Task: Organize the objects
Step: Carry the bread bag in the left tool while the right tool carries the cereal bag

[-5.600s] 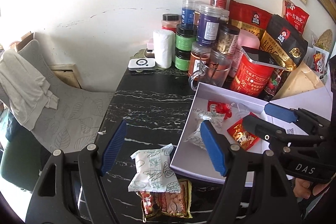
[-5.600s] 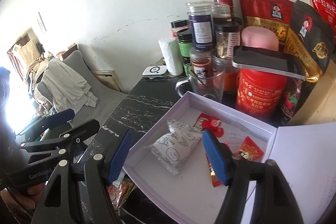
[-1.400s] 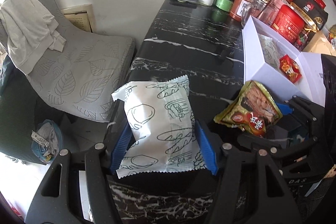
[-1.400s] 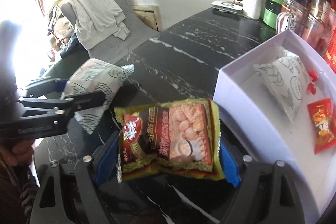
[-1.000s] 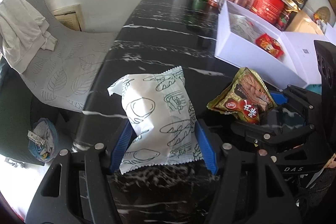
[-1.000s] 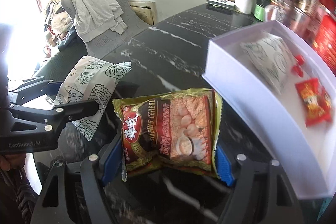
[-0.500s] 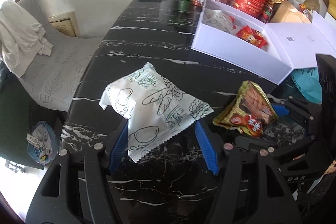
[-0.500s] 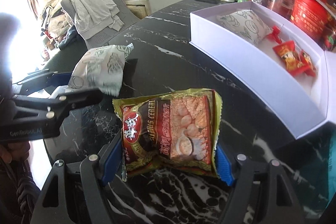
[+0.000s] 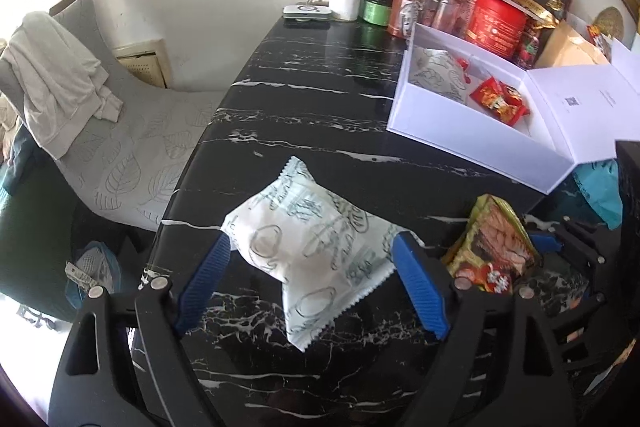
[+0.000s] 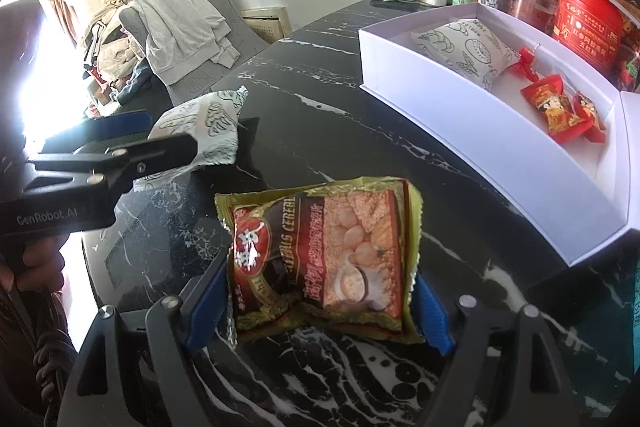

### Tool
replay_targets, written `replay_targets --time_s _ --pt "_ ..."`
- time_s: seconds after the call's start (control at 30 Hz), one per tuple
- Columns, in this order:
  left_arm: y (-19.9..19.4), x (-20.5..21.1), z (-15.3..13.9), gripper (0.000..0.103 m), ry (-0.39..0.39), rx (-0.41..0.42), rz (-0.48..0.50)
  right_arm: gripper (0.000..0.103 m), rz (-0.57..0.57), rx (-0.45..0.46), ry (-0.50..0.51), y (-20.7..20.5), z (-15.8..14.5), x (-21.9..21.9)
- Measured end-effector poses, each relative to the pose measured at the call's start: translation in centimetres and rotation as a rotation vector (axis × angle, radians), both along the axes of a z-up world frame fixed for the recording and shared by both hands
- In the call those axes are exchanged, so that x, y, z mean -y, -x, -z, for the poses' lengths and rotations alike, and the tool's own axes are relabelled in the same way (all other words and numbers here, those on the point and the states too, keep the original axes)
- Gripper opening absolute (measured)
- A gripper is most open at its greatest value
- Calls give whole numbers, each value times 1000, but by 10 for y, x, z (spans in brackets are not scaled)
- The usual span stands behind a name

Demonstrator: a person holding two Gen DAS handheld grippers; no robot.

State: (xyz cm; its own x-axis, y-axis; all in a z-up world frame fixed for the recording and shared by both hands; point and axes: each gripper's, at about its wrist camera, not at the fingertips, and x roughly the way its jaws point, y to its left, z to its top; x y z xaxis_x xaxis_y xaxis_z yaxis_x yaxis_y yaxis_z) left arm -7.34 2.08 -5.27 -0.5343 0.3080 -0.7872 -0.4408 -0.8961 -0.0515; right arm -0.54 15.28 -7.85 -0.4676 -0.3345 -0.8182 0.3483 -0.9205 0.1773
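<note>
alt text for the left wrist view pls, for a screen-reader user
The left gripper, its jaws having just been opening, straddles a white printed snack packet lying tilted on a black marble table. To its right the right gripper holds a green-gold cereal packet. Behind sits an open white box of snacks.

The surface (image 9: 320, 75) is showing as glossy black marble with white veins. The white packet (image 9: 312, 247) is looking like matt printed film; the cereal packet (image 10: 320, 259) is gleaming as crinkled foil. The box (image 9: 460, 139) is appearing as smooth matt white card.
</note>
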Motion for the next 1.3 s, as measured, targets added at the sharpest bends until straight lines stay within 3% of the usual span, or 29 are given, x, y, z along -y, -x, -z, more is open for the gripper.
replay_targets --time_s 0.13,0.27,0.47,0.53,0.67,0.73,0.8,0.97,1.3 --pt "19 0 8 83 -1 41 -49 84 17 3 24 6 0 -4" --pt "33 2 18 90 -20 88 -91 85 22 4 34 8 0 -4" --pt "40 -10 38 94 -14 157 -51 86 24 -16 41 9 1 -3" --pt "36 -16 39 94 8 114 -50 86 22 -30 24 9 1 -1" --pt "26 -24 41 80 29 41 -30 85 10 -71 -31 5 4 5" --pt "22 -27 40 69 40 23 -16 79 2 -88 -46 2 4 7" --pt "18 -28 39 63 50 21 -6 65 -11 -94 -35 0 3 8" --pt "11 -28 35 58 50 47 18 53 5 -102 9 1 -1 2" --pt "-2 -5 15 56 45 42 8 51 -17 -138 2 -8 -19 12"
